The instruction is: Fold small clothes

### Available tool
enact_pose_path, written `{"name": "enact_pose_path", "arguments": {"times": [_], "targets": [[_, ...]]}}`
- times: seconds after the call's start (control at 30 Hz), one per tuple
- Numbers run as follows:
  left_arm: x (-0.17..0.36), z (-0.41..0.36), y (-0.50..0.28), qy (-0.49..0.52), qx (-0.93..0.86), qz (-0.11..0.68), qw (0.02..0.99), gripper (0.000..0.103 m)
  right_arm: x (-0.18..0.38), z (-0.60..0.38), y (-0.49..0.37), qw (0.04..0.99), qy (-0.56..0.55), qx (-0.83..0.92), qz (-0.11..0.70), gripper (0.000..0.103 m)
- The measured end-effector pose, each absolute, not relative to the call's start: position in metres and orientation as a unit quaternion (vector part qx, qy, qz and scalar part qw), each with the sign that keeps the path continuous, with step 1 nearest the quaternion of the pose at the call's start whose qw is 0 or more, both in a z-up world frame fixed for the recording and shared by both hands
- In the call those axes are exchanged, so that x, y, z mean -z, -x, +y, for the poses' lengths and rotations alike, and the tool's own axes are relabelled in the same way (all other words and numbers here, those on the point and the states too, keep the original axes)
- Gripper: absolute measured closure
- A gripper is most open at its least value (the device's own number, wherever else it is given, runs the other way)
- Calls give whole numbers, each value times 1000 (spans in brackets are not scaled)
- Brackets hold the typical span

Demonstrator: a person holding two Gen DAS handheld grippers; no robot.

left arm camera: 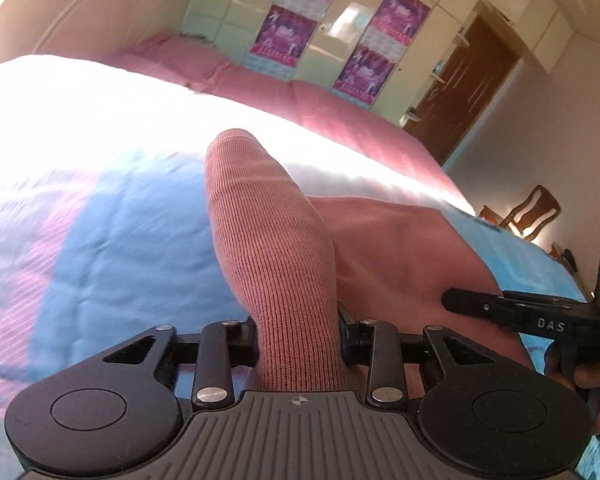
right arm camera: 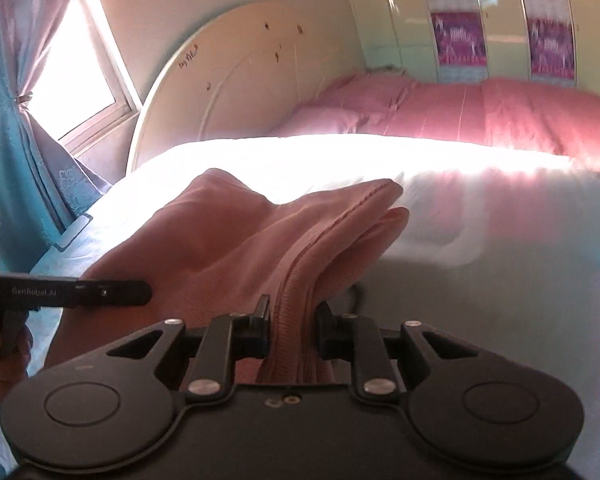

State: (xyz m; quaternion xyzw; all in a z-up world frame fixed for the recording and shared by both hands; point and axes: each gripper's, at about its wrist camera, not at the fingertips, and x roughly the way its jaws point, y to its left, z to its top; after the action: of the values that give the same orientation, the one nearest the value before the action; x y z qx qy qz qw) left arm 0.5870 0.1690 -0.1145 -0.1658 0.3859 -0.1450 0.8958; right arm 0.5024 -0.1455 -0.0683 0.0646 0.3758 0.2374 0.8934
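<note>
A small pink knitted garment (left arm camera: pixel 276 248) lies over a blue and pink striped bedspread (left arm camera: pixel 100 240). My left gripper (left arm camera: pixel 298 340) is shut on a ribbed end of it, which sticks up and forward between the fingers. My right gripper (right arm camera: pixel 292 328) is shut on another ribbed edge of the same garment (right arm camera: pixel 228 236), bunched in folds ahead of it. The right gripper's finger shows at the right of the left wrist view (left arm camera: pixel 500 308). The left gripper's finger shows at the left of the right wrist view (right arm camera: pixel 100 292).
A pink blanket (right arm camera: pixel 500 116) and pillows (right arm camera: pixel 340 116) lie at the far side, against a cream headboard (right arm camera: pixel 240 60). A wardrobe with purple posters (left arm camera: pixel 340 28), a brown door (left arm camera: pixel 460 92) and a wooden chair (left arm camera: pixel 528 212) stand beyond. A window with a blue curtain (right arm camera: pixel 16 140) is on the left.
</note>
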Motion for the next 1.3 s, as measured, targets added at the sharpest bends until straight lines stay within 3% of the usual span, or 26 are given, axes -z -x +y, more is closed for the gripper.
{"name": "enact_pose_path", "arguments": {"times": [0.03,0.07,0.1,0.3,0.43,0.47,0.53,0.57,0.6,0.67,0.87,0.97,1.07,1.13,1.2,1.3], "targets": [[126,179,-589,169,128,394,894,59,80,-141,-506,890,-71,-231,386,82],[139,188,-590,174,102,405,892,46,96,-140,-511,883,-88,-220,406,82],[147,197,-589,184,97,405,890,40,111,-140,-517,873,-104,-208,429,82],[157,196,-587,177,111,397,894,47,125,-142,-511,879,-104,-175,432,83],[153,196,-589,169,120,403,892,46,124,-140,-511,877,-106,-164,439,81],[149,198,-586,167,114,398,895,40,121,-137,-512,877,-106,-161,440,78],[131,211,-563,148,98,375,910,39,114,-138,-508,883,-89,-140,439,68],[122,214,-554,145,99,361,916,41,103,-141,-504,888,-76,-129,434,69],[113,216,-544,148,108,344,921,51,91,-142,-492,897,-54,-130,419,74],[103,208,-535,139,130,336,923,61,75,-136,-480,905,-23,-143,399,78],[121,162,-522,33,141,361,921,62,79,-102,-461,884,61,-212,411,84],[118,163,-519,38,135,361,922,62,102,-96,-456,881,134,-177,417,101],[110,156,-509,16,120,359,925,62,103,-96,-455,888,133,-162,410,103],[107,153,-504,9,107,357,928,62,94,-92,-449,891,133,-151,407,98],[105,157,-491,21,94,362,927,62,81,-86,-434,899,137,-153,388,75],[111,161,-470,28,68,369,927,62,73,-87,-413,901,133,-159,381,77]]}}
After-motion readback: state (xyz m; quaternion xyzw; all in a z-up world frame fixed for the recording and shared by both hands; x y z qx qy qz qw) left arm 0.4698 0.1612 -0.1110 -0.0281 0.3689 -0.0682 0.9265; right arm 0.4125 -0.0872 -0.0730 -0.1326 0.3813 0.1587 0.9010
